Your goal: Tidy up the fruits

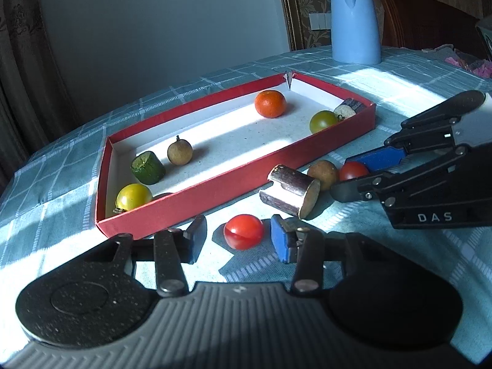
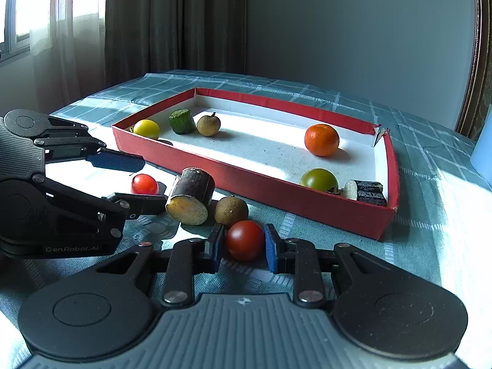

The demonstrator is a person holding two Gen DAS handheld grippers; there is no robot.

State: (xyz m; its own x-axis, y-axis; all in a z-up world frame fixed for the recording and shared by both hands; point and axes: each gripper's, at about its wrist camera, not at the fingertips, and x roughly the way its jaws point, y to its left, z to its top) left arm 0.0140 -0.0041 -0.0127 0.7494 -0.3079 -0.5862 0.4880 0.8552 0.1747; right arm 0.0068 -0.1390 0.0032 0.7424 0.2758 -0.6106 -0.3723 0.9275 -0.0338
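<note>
A red tray [image 1: 233,184] [image 2: 276,190] holds an orange [image 1: 270,103] [image 2: 321,139], a green tomato [image 1: 323,121] [image 2: 318,179], a yellow tomato [image 1: 133,196] [image 2: 147,128], a longan [image 1: 179,152] [image 2: 208,125], a cucumber piece [image 1: 147,167] [image 2: 182,121] and a dark cane piece [image 2: 366,193]. On the cloth in front lie a cane piece [image 1: 290,191] [image 2: 191,196], a longan [image 1: 322,171] [image 2: 231,211] and two red tomatoes. My left gripper [image 1: 238,240] [image 2: 147,180] is open around one tomato [image 1: 244,231] [image 2: 144,184]. My right gripper [image 2: 243,244] [image 1: 356,173] stands around the other tomato [image 2: 245,240] [image 1: 353,171], pads beside it.
A blue kettle [image 1: 354,21] stands behind the tray on the checked tablecloth [image 1: 384,70]. A dark wooden chair back [image 1: 430,21] is behind the table. Curtains [image 2: 172,21] and a window hang at the far left.
</note>
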